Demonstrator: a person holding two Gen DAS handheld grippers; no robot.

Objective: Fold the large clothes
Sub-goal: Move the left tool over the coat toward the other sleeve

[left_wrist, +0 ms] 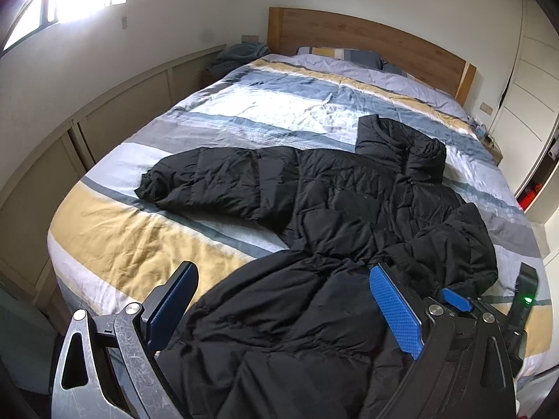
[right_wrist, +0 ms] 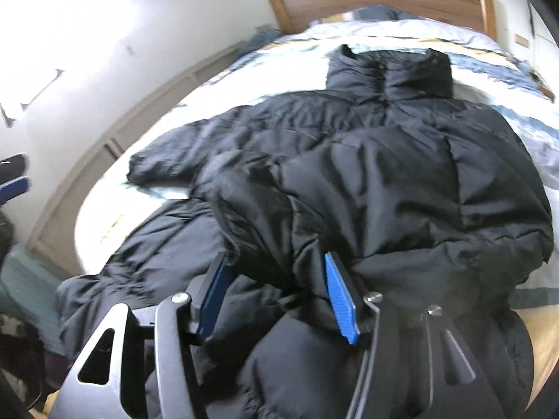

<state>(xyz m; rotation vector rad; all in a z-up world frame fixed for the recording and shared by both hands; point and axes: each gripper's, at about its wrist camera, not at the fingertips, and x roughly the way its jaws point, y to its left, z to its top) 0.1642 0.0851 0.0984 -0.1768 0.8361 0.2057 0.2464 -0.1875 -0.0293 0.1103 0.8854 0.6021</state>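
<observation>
We saw the black puffer jacket (left_wrist: 335, 209) spread on the striped bed (left_wrist: 115, 241), collar toward the headboard (left_wrist: 367, 35). Left gripper (left_wrist: 283, 309) stood wide open over the hem, gripping nothing. Right gripper (right_wrist: 276, 289) was half open, jacket fabric bunched between its pads, not pinched.

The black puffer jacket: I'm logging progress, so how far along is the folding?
Done: the jacket lies spread on the bed, its right sleeve already folded across the body. In hand: nothing; the left gripper and right gripper are open over the hem. Left: the outstretched sleeve, then the body.
</observation>
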